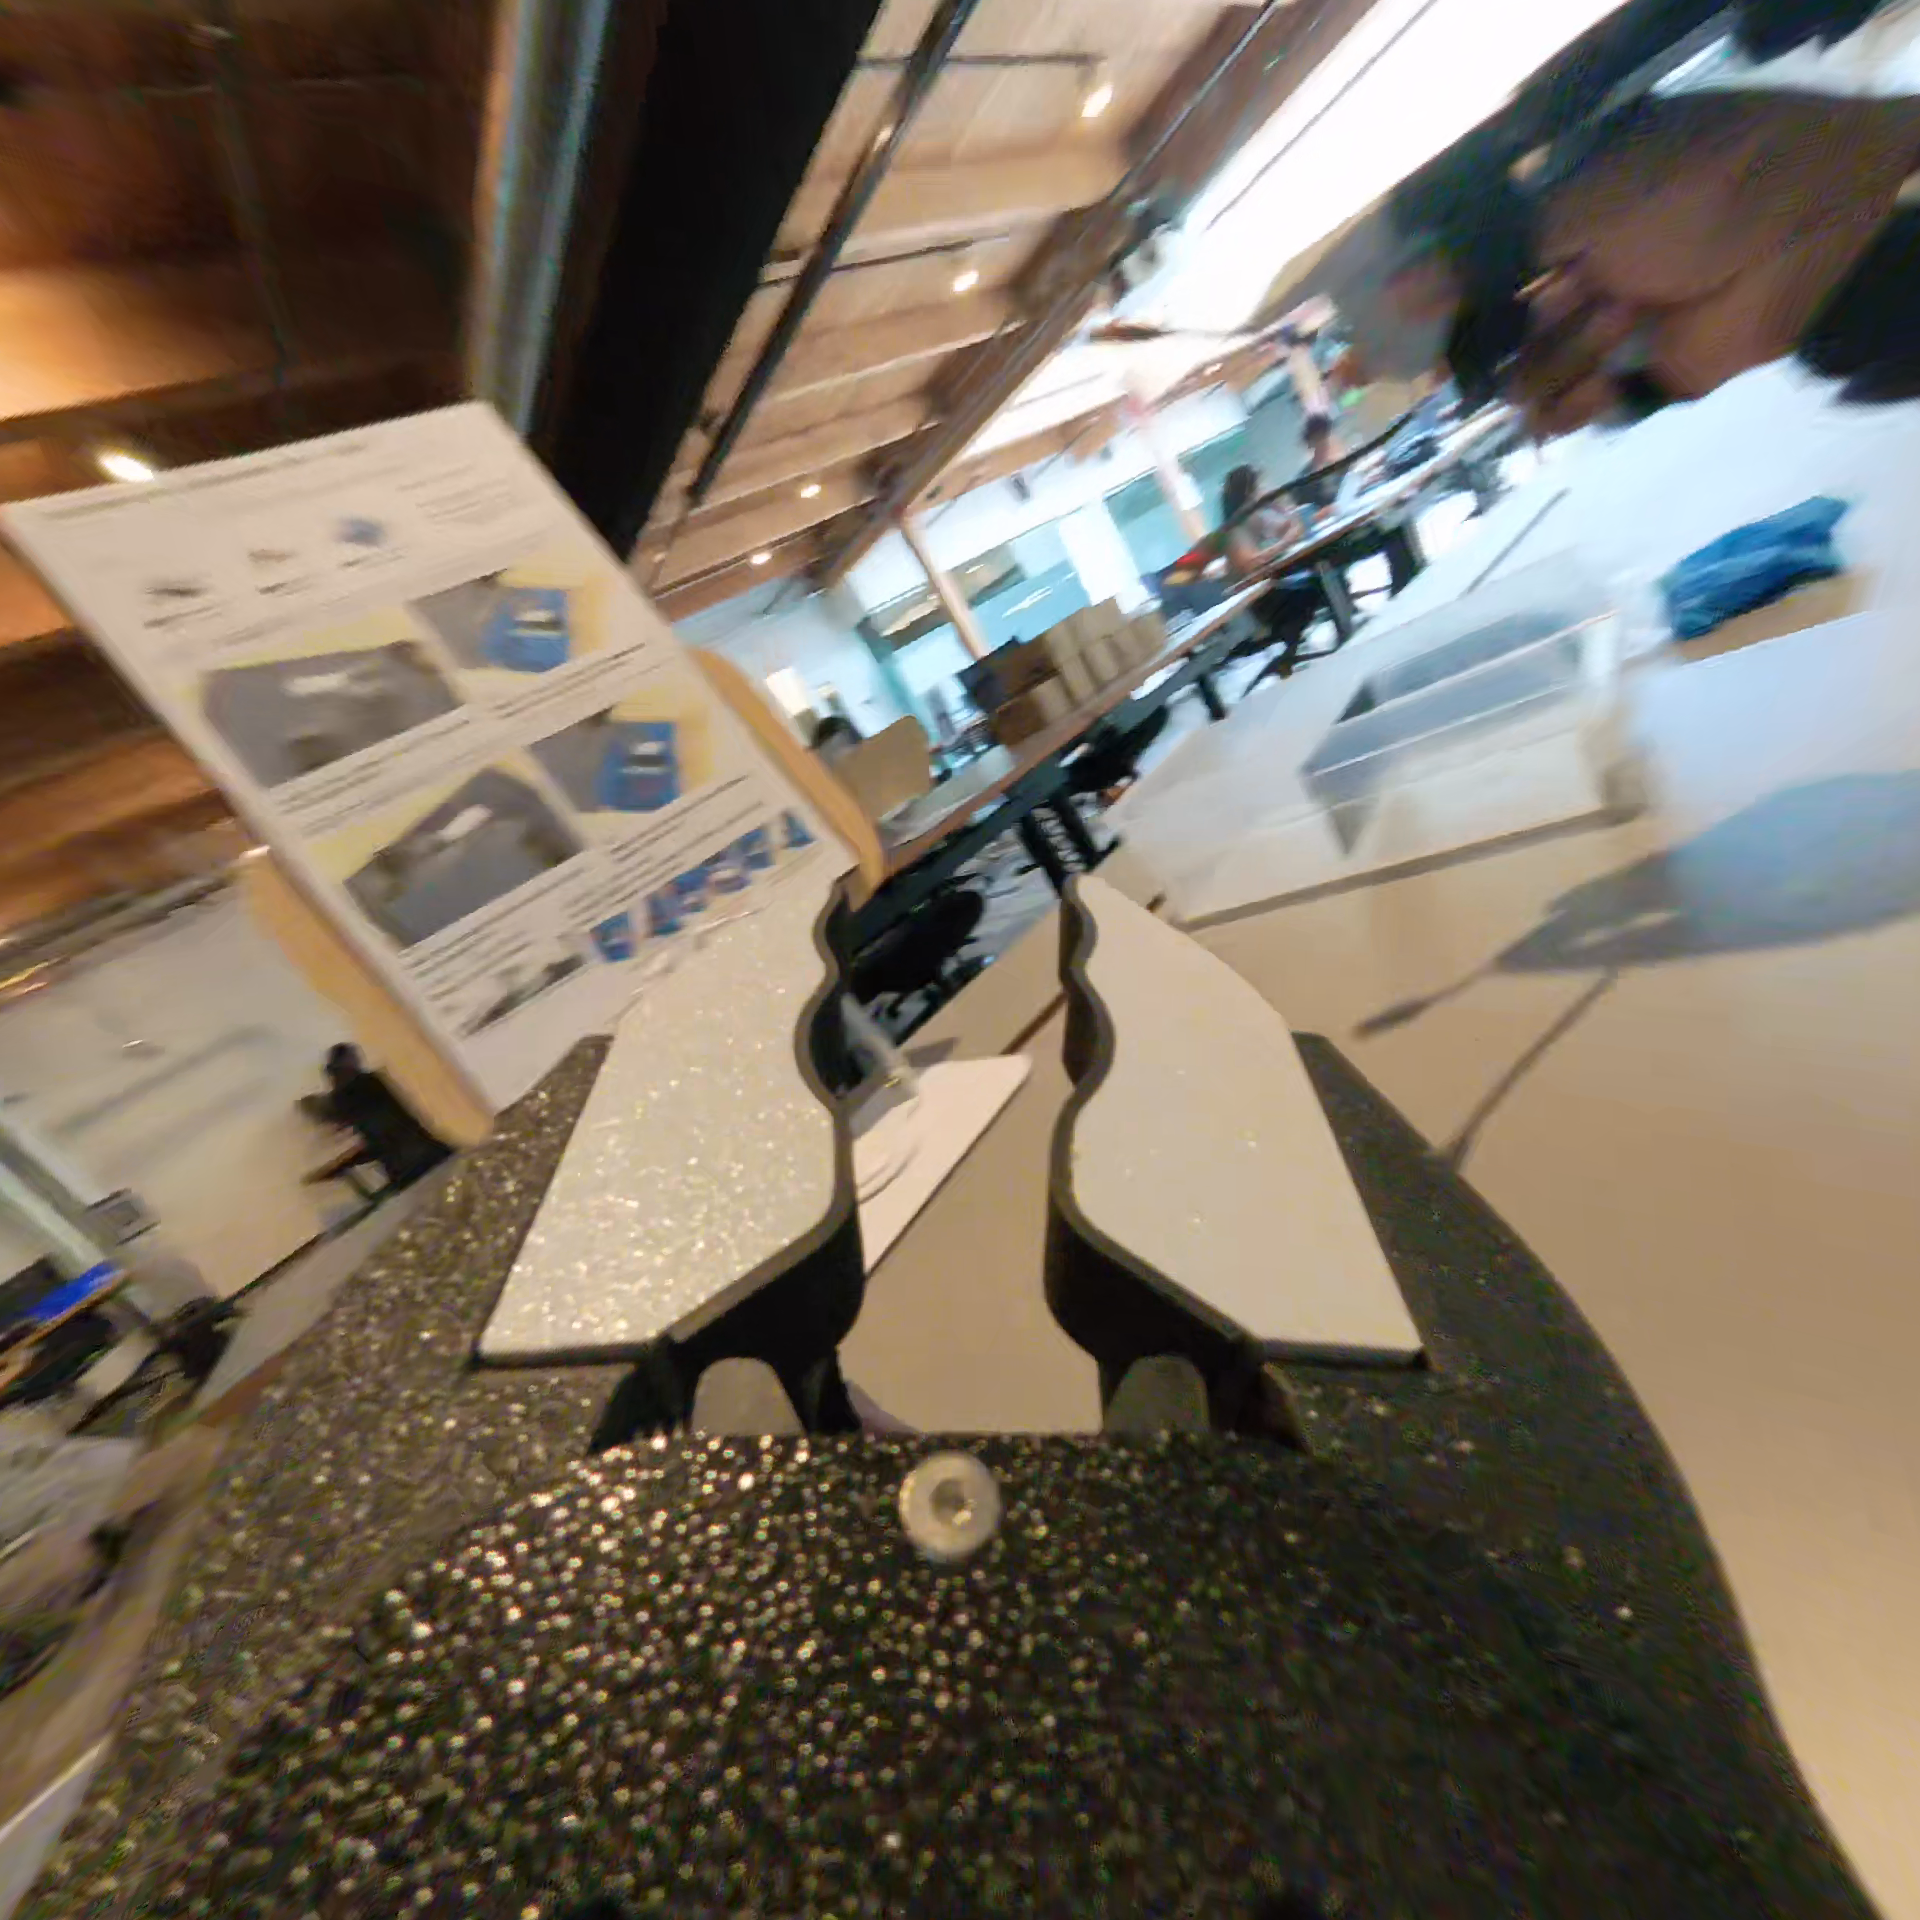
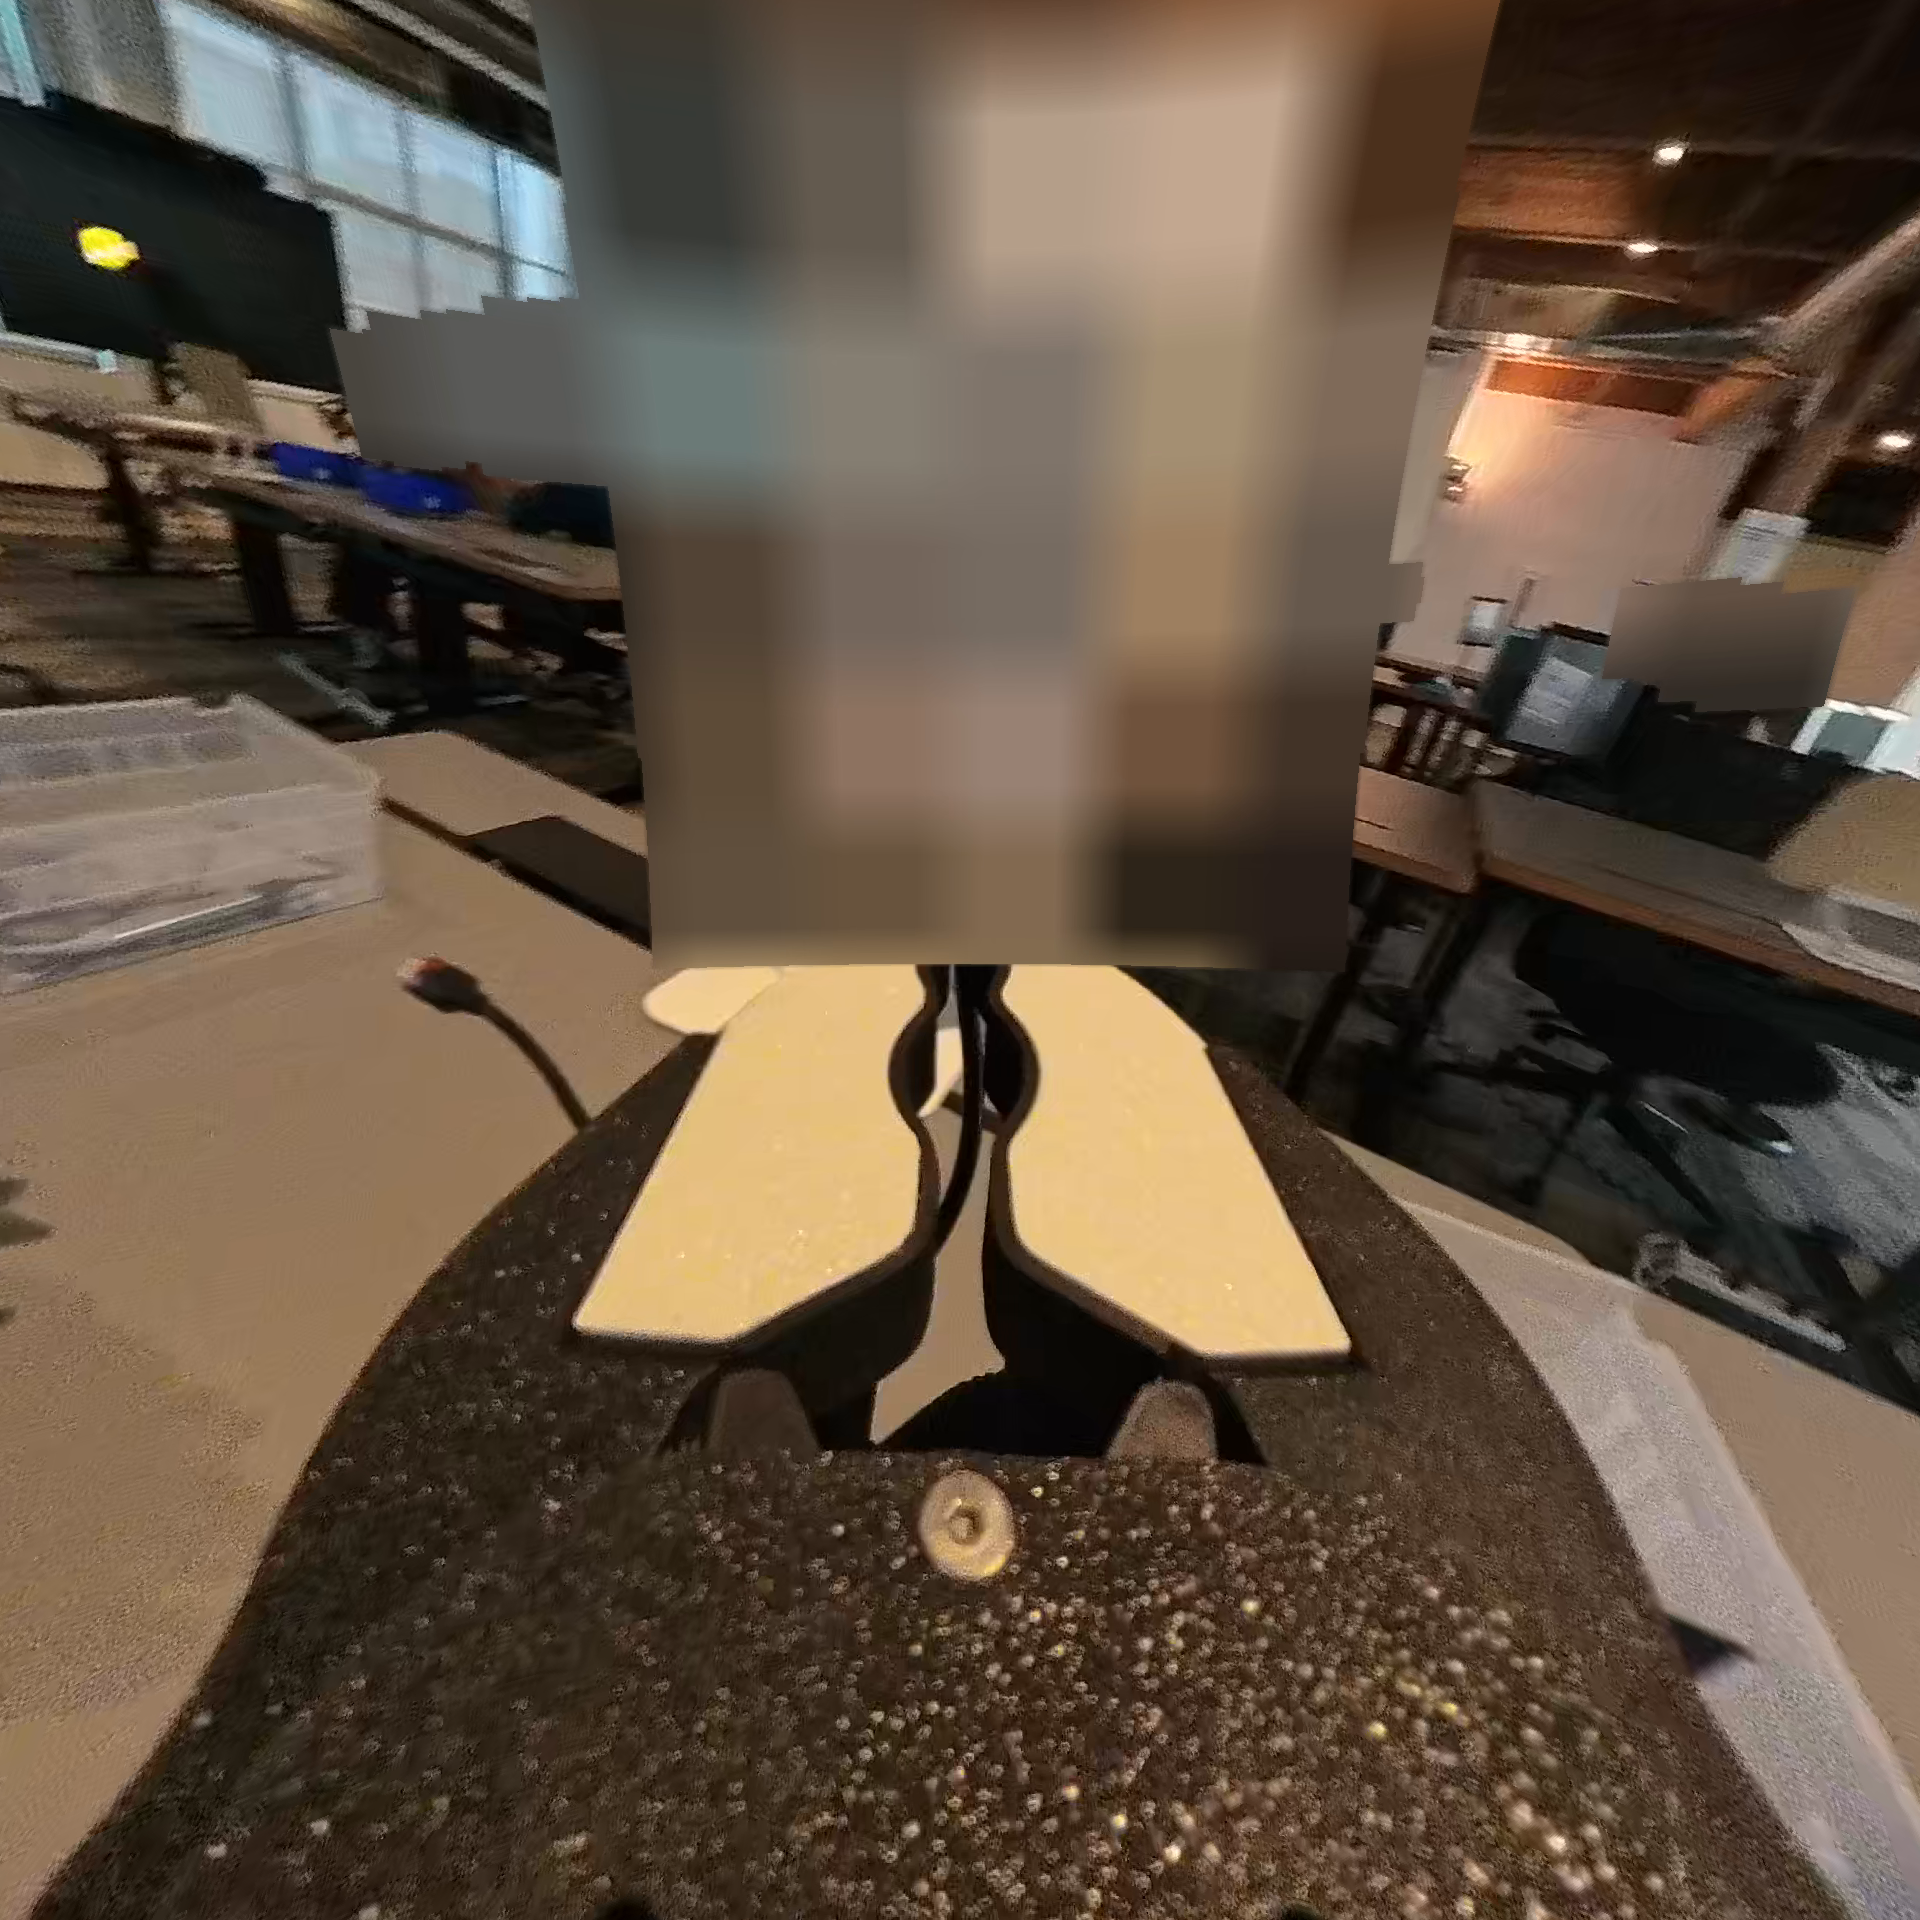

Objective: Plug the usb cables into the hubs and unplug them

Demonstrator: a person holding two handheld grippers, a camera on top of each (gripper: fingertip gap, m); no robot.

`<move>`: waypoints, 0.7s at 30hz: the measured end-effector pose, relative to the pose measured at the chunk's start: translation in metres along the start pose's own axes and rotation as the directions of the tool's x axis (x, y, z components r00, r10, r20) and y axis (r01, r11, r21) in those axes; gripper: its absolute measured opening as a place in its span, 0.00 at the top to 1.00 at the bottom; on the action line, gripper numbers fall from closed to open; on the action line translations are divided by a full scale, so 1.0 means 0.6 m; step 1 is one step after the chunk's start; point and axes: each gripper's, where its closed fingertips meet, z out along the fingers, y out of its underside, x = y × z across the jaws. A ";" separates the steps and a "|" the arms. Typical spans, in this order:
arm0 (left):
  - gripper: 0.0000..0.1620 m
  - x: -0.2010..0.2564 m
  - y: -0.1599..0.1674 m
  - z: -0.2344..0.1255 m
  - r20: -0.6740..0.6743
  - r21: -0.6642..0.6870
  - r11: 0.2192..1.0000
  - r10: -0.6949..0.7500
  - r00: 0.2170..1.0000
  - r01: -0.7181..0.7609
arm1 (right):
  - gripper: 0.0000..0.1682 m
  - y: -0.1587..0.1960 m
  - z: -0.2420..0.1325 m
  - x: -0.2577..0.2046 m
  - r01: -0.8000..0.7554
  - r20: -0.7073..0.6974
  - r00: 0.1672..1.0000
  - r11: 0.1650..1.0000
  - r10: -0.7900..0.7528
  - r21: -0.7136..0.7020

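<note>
Between right hand-held gripper (image 2: 961, 997) fingers, black cable (image 2: 951, 1174) (tips hidden).

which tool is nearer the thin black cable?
Right. The right tool has the thin black cable running between its nearly closed fingers, though a blur patch hides the tips. The left tool is open and empty; no cable shows near it.

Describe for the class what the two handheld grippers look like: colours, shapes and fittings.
Both match: the left gripper and right gripper have a black, glitter-speckled body, two pale flat fingers with wavy black-edged inner sides, and one silver screw centred behind them.
</note>
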 end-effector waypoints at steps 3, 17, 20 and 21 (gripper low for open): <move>0.72 0.079 -0.030 0.043 -0.071 -0.007 0.998 0.062 0.996 -0.063 | 0.99 0.006 0.027 -0.094 0.070 0.080 0.994 0.997 -0.069 -0.019; 0.77 0.204 0.029 0.100 -0.188 -0.201 0.899 0.355 0.916 -0.390 | 0.99 0.064 0.057 -0.406 0.231 0.322 0.921 0.973 -0.220 0.005; 1.00 0.214 0.041 0.094 -0.233 -0.219 0.873 0.387 0.892 -0.436 | 0.99 0.060 0.054 -0.410 0.219 0.311 0.926 0.975 -0.216 0.026; 1.00 0.213 0.038 0.092 -0.235 -0.216 0.879 0.376 0.896 -0.425 | 0.99 0.059 0.054 -0.404 0.213 0.302 0.929 0.977 -0.212 0.030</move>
